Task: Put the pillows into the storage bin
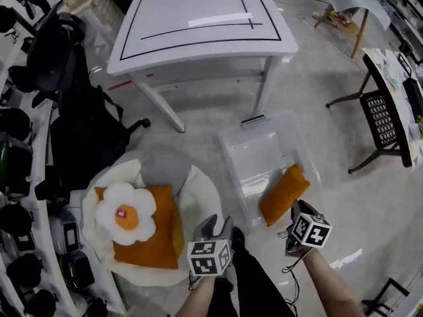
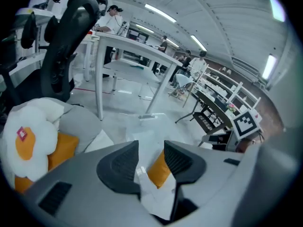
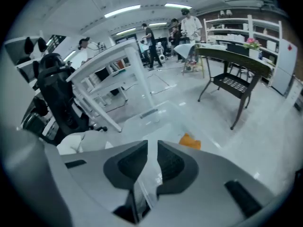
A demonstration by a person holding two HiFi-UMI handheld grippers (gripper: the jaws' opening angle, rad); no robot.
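Four pillows showed in the head view, but first came the larger things. The pale floor (image 1: 310, 91) ran under a white table (image 1: 198, 18) at the top, and a black office chair (image 1: 73, 111) stood at the left. Below the chair sat a round white seat (image 1: 205, 203). Right of the seat, the clear storage bin (image 1: 254, 157) stood on the floor with no lid on it.

One orange pillow (image 1: 284, 193) lay tilted inside the bin at its near right corner. The other three were on the round seat: a larger orange pillow (image 1: 155, 243), a fried-egg pillow (image 1: 125, 213) lying on top of it, and a grey pillow (image 1: 165, 167) behind them.

The left gripper (image 1: 215, 226) hung between the seat and the bin. Its fingers (image 2: 120, 162) stood moderately apart with nothing held. Past the gap, the bin's orange pillow was visible.

The right gripper (image 1: 299, 210) hung just beside the near end of the pillow in the bin. Its fingers (image 3: 130, 164) had only a narrow gap between them and held nothing. That pillow lay beyond them, to their right.
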